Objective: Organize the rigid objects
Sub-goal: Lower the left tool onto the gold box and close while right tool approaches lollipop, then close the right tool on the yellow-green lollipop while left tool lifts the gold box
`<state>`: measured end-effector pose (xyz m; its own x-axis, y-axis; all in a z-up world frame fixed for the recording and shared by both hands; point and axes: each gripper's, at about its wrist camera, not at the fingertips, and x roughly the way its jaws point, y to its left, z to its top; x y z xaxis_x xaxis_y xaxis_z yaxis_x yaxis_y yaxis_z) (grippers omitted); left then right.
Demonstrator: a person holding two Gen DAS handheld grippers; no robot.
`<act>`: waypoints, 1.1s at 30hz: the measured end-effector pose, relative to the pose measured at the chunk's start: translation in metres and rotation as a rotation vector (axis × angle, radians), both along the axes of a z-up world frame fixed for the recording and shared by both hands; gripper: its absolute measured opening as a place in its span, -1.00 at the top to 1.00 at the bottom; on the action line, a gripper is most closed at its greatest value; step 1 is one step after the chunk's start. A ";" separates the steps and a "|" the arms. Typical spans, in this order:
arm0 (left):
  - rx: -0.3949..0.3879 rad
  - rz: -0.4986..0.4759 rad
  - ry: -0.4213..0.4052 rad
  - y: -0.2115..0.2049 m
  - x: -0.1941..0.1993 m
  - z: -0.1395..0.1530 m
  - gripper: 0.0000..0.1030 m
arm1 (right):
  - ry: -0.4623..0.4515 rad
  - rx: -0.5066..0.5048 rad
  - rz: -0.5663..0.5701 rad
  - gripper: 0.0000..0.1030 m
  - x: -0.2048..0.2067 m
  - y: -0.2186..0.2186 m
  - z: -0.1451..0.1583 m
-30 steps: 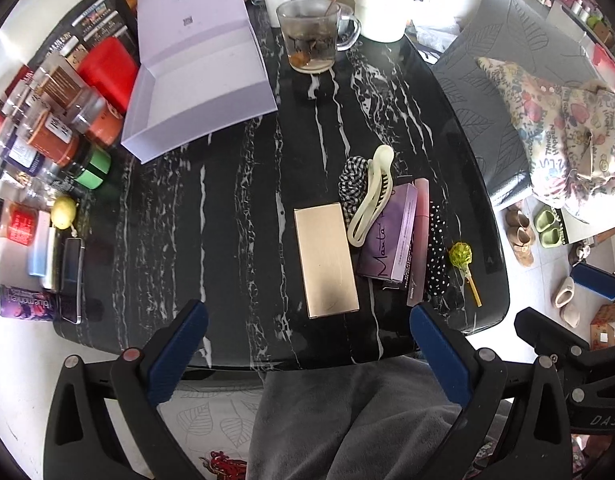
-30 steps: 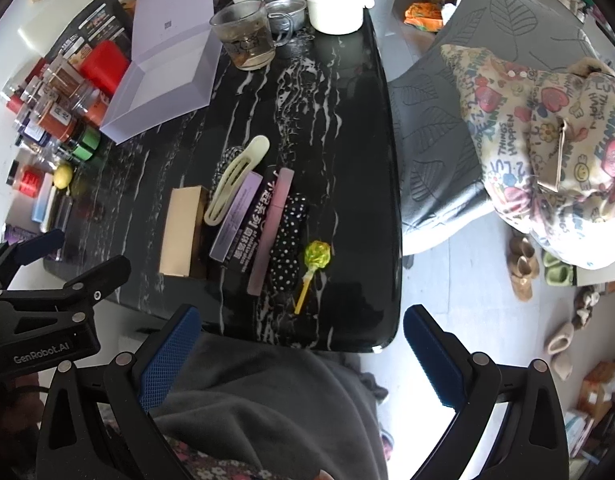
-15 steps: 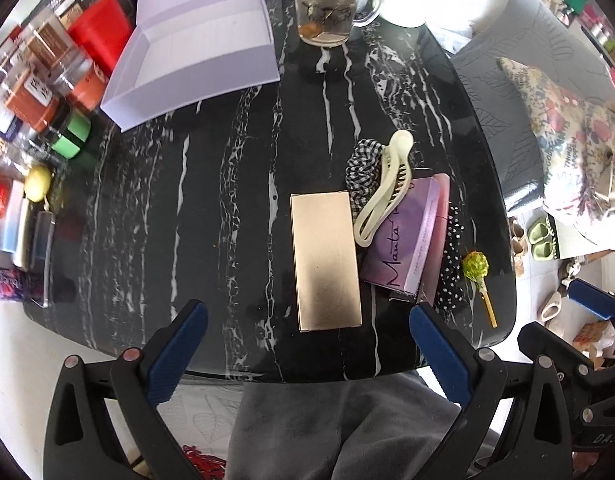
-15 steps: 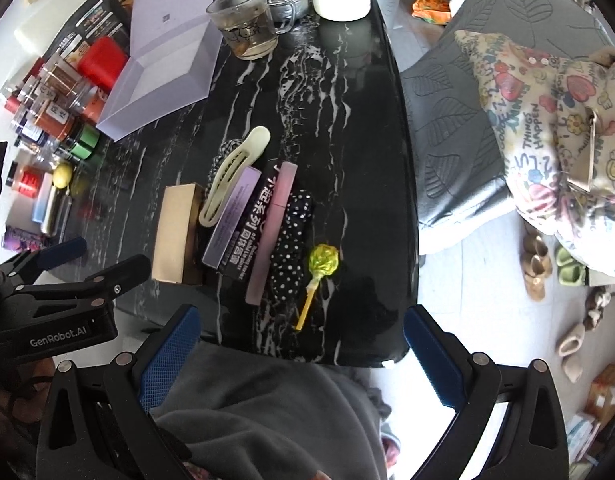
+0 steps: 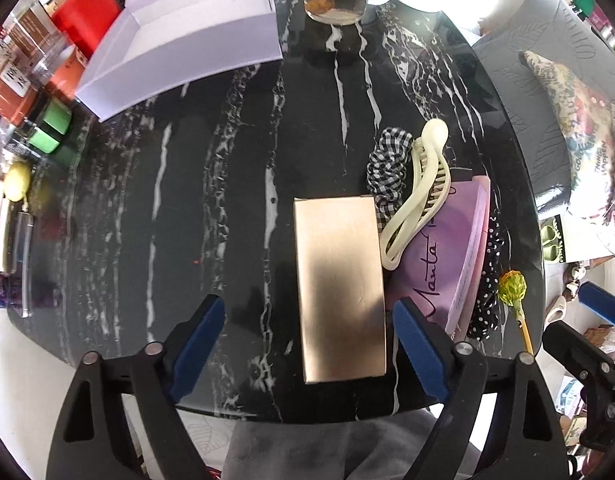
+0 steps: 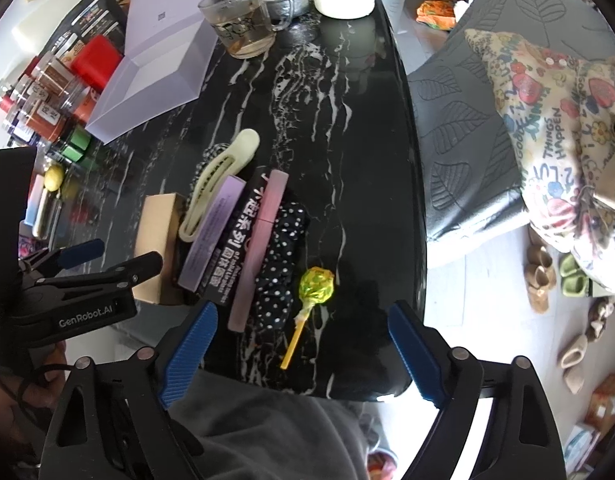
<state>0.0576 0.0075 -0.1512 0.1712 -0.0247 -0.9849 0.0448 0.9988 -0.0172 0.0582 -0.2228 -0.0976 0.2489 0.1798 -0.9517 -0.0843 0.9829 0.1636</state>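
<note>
Two tools hang over the black marble counter point(image 5: 211, 184), both with jaws closing and gripping nothing so far. Your left tool point(image 5: 309, 336) straddles the near end of the gold box point(image 5: 339, 288), pads clear of its sides. Your right tool point(image 6: 303, 344) brackets the lollipop point(image 6: 315, 286) (its stick points toward you). Between box and lollipop lie a cream hair clip point(image 5: 419, 196), a purple box point(image 6: 211, 232), a pink tube point(image 6: 259, 248) and a dotted scrunchie point(image 6: 281, 264). Farther back sits an open lilac box point(image 5: 187, 28).
</note>
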 end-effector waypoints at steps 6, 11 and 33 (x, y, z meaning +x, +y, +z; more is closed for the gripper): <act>-0.007 0.008 0.044 -0.005 0.007 -0.021 -0.30 | 0.020 0.009 0.004 -0.42 0.000 -0.001 -0.009; -0.019 -0.017 0.033 -0.012 0.009 -0.026 0.14 | 0.021 0.006 0.011 -0.36 0.002 0.000 -0.010; -0.041 0.027 0.043 0.026 0.007 -0.030 0.15 | 0.087 -0.050 -0.079 0.29 0.019 0.004 -0.044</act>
